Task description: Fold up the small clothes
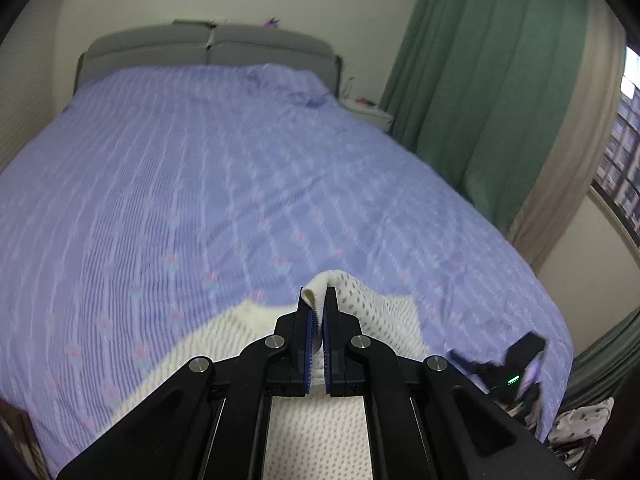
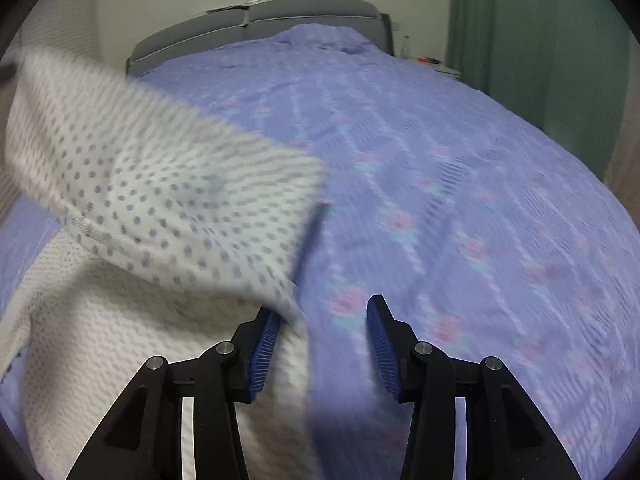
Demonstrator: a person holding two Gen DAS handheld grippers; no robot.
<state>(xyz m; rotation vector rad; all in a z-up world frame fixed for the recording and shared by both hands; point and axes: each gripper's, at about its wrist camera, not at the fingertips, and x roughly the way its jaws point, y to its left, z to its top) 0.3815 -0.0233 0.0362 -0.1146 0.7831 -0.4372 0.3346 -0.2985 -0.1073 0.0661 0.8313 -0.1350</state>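
A small white garment with grey dots lies on the purple bedspread. My left gripper is shut on a folded edge of the garment, which sticks up between its blue pads and is lifted above the bed. In the right wrist view the same garment hangs lifted at the left, its edge draped against my right gripper's left finger. My right gripper is open, with the bedspread showing between its fingers. It also shows in the left wrist view at the bed's right edge.
A grey headboard stands at the far end of the bed. A white nightstand and green curtains are at the right, beside a window. More dotted cloth lies below the bed's right edge.
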